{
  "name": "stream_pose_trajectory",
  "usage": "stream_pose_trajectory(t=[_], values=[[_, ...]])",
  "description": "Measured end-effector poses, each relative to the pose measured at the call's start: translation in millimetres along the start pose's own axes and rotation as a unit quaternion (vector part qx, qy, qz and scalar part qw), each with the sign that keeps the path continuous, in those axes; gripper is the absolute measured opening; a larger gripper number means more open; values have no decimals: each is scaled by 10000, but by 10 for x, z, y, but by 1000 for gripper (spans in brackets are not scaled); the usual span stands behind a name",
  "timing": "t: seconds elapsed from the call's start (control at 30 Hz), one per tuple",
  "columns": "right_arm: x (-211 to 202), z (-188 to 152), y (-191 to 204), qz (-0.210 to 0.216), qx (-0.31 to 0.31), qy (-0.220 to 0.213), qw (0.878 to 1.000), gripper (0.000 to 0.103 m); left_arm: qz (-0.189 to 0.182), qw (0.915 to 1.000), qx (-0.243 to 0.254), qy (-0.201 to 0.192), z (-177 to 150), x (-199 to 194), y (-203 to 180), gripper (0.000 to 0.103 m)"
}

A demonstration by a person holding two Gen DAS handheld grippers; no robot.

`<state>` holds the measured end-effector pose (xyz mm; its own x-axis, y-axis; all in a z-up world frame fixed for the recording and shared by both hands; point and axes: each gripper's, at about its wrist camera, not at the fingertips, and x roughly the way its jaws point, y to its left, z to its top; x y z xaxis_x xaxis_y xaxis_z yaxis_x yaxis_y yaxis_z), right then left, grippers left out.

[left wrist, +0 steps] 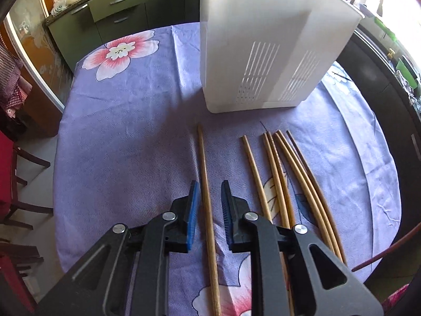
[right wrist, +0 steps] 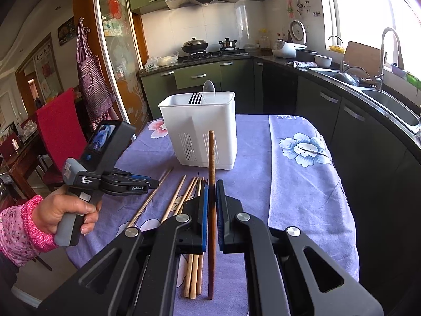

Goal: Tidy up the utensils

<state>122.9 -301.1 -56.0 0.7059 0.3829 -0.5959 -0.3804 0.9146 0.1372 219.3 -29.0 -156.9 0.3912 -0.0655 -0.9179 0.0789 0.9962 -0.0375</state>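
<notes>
Dark chopstick raised, gripped; pale chopsticks flat before white holder.

Holder: stands on your table, behind the chopsticks.
Fork: in the holder.
Single chopstick: left of the rest.

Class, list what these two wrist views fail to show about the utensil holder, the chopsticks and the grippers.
1. White utensil holder: left wrist view shows only its outside walls; contents hidden.
2. Fork and spoon: right wrist view shows only tops; the holder's wall hides the rest.
3. Light chopsticks: near ends hidden behind the left gripper.
4. Dark chopstick: its middle is hidden between the right gripper fingers.
</notes>
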Motion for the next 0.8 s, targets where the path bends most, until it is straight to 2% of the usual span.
stream_pose_trajectory(t=[0.1, 0.33, 0.5, 0.6, 0.8], values=[[13, 3, -15, 6, 30, 11, 10000, 7, 112, 9999, 29, 94, 39, 77, 1, 17], [73, 4, -25, 39, 71, 60, 9999, 7, 21, 9995, 122, 301, 118, 202, -60, 17], [61, 4, -23, 48, 90, 59, 9999, 7, 120, 9990, 221, 370, 171, 239, -96, 17], [46, 10, -31, 54, 107, 40, 9999, 7, 109, 9986, 304, 416, 172, 237, -115, 6], [23, 12, -32, 79, 105, 17, 9999, 7, 49, 9991, 280, 323, 126, 151, -126, 5]])
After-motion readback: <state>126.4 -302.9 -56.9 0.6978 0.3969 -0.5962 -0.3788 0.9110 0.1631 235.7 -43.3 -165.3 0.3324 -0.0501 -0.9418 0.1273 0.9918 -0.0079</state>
